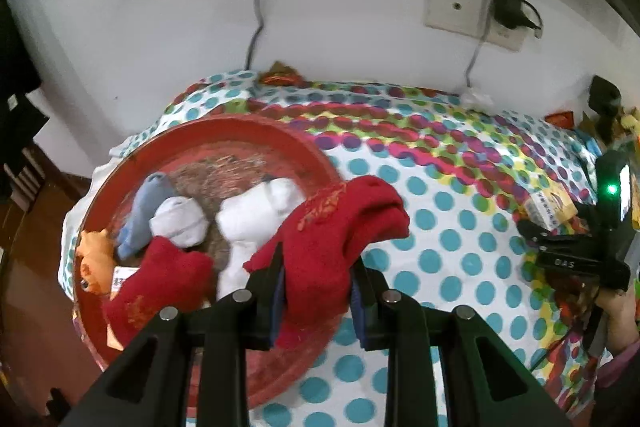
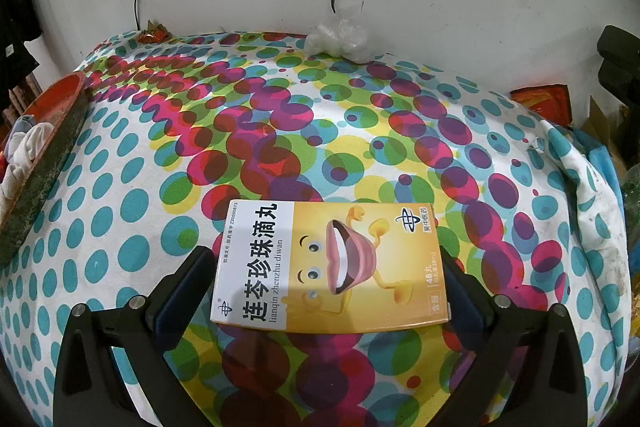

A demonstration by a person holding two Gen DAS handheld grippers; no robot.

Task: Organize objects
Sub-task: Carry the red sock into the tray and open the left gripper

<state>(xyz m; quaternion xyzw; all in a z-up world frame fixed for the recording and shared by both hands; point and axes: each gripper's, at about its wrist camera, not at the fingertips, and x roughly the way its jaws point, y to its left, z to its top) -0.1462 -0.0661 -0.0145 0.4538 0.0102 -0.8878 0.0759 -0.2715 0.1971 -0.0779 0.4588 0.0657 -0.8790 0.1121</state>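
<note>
Pinching red sock (image 1: 340, 239): left tongs (image 1: 318, 291) | flanking medicine box (image 2: 328, 267): right tongs (image 2: 328, 279), contact unclear

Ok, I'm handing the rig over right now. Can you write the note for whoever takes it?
Left gripper: shut on a red sock, held over the near rim of the red tray.
Right gripper: fingers on either side of the yellow box lying on the dotted cloth; grip can't be confirmed.
Done: the tray already holds a second red sock, two white rolls, a blue-grey sock and an orange toy.
Left: drop the held sock in the tray, then probably deal with the box.
</note>
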